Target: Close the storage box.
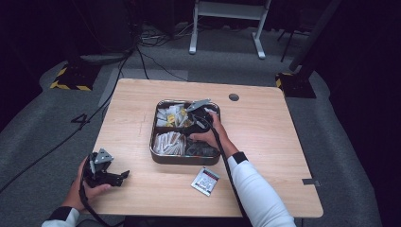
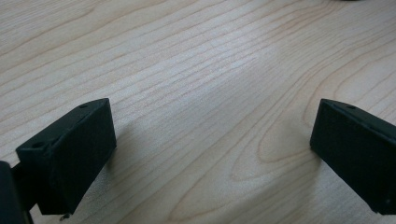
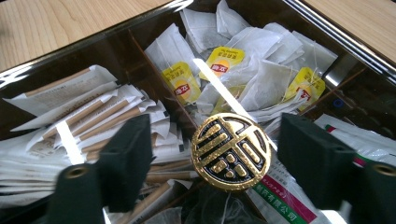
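While the left gripper [image 1: 124, 174] lay low on the bare table [image 1: 265, 142] near the front left corner, its jaws stood wide with nothing between them — only wood showed there. That hand [image 1: 90, 187] rested flat by the edge, well apart from the tray [image 1: 185, 160].

At the tray, the right gripper [image 3: 212, 161] pointed down over the middle, where the dividers meet. Its jaws stood wide on both sides of a round gold and black knob [image 3: 231, 151], not touching it. My guess was that this knob was the thing to grab. To do it well, the jaws should stay level, sit evenly on both sides of the knob, and close slowly — no tea bags [image 3: 219, 63] or paper sticks [image 3: 88, 119] caught in between.

The right hand [image 1: 208, 137] reached in over the tray's near side, wrist bent down. A small packet [image 1: 205, 181] lay on the table just in front of the tray.
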`<act>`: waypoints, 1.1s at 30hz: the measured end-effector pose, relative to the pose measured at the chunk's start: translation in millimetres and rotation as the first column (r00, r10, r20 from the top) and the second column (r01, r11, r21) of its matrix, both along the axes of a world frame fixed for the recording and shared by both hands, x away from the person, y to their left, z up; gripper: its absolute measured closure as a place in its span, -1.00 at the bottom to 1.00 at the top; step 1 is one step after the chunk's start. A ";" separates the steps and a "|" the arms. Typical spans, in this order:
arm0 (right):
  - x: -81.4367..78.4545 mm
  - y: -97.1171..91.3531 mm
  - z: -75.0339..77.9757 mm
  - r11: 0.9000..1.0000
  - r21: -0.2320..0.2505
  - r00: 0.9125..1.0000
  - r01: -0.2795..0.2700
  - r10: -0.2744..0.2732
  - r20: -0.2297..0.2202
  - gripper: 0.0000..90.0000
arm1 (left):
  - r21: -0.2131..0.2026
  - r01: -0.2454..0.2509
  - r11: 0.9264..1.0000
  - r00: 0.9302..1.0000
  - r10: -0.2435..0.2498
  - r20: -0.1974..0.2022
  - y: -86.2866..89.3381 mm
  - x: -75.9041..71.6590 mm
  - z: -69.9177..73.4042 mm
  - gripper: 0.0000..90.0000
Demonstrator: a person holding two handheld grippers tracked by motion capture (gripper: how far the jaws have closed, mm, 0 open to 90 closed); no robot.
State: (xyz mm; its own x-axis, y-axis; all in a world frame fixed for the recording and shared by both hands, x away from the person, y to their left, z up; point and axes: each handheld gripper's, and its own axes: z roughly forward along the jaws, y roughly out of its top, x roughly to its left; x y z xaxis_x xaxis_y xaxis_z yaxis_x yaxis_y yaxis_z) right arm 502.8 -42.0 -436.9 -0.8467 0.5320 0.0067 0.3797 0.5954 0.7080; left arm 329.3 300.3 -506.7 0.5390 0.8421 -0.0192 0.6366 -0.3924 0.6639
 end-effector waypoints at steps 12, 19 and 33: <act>-7.0 -3.2 8.9 1.000 -0.019 0.999 -0.005 0.005 0.040 -0.53 | -0.001 -0.001 1.000 1.000 0.001 0.000 -0.1 -0.1 0.0 -0.99; -11.4 -14.2 16.3 0.999 -0.032 0.998 -0.015 0.017 0.053 -0.49 | 0.000 0.000 1.000 1.000 0.000 0.000 0.0 0.0 0.0 -0.99; -23.4 -41.5 25.1 0.998 -0.066 0.996 -0.019 0.025 0.091 -0.45 | 0.000 -0.001 1.000 1.000 0.001 0.000 0.0 -0.1 0.0 -0.99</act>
State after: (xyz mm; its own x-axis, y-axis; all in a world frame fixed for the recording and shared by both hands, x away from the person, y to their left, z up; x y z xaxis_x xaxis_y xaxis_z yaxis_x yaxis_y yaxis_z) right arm 479.4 -83.5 -411.8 -0.8539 0.5096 -0.1056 0.3011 0.6493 0.6984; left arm 329.3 300.3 -506.7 0.5382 0.8426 -0.0192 0.6373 -0.3920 0.6635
